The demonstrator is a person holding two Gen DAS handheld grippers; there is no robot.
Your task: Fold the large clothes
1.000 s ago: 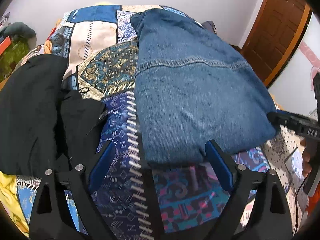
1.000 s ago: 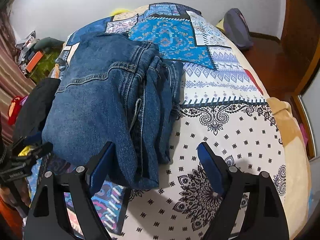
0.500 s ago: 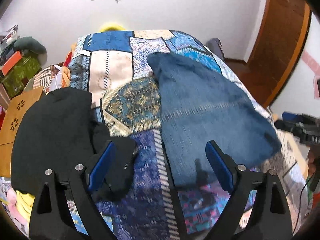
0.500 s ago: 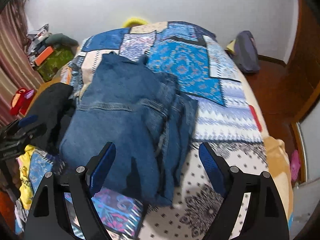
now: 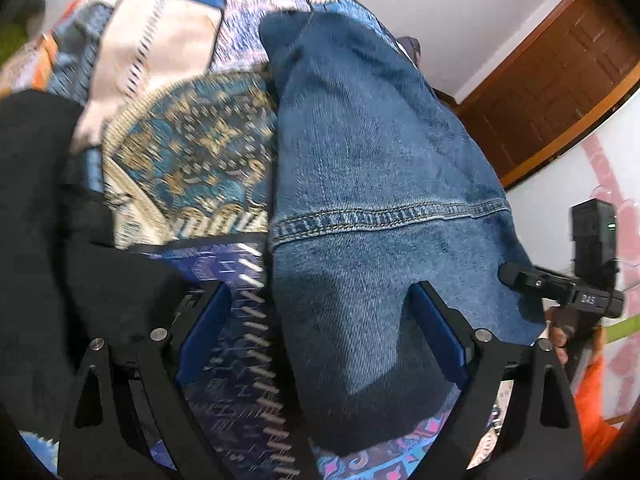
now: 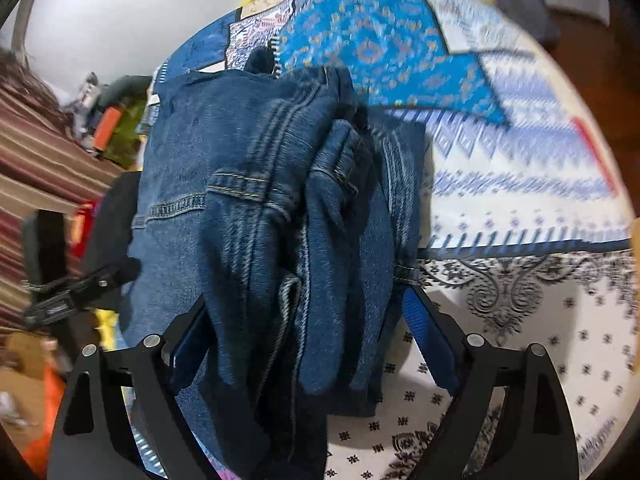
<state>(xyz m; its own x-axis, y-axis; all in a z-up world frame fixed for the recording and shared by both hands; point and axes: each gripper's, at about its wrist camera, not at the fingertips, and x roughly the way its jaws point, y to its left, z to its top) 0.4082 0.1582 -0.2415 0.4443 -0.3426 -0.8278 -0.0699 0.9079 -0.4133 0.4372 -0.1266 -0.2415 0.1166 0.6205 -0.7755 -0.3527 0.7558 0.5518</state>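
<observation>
A folded pair of blue jeans (image 5: 380, 184) lies on the patterned bedspread (image 5: 188, 152). My left gripper (image 5: 320, 328) is open, its fingers straddling the near left edge of the jeans. The jeans also show in the right wrist view (image 6: 272, 208) as a thick stack of folded layers. My right gripper (image 6: 304, 336) is open with the near end of the stack between its fingers. The right gripper's tip (image 5: 560, 288) shows at the jeans' right edge in the left wrist view; the left gripper (image 6: 76, 288) shows at the left in the right wrist view.
A black garment (image 5: 44, 248) lies on the bed left of the jeans. A wooden door (image 5: 560, 80) stands at the far right. The bedspread's white patterned part (image 6: 540, 320) is right of the jeans. Clutter and a striped curtain (image 6: 36, 152) stand past the bed's left side.
Both grippers have dropped back down and forward onto the jeans after lifting away half a second ago. The jeans' near end now lies between the fingers of each open gripper.
</observation>
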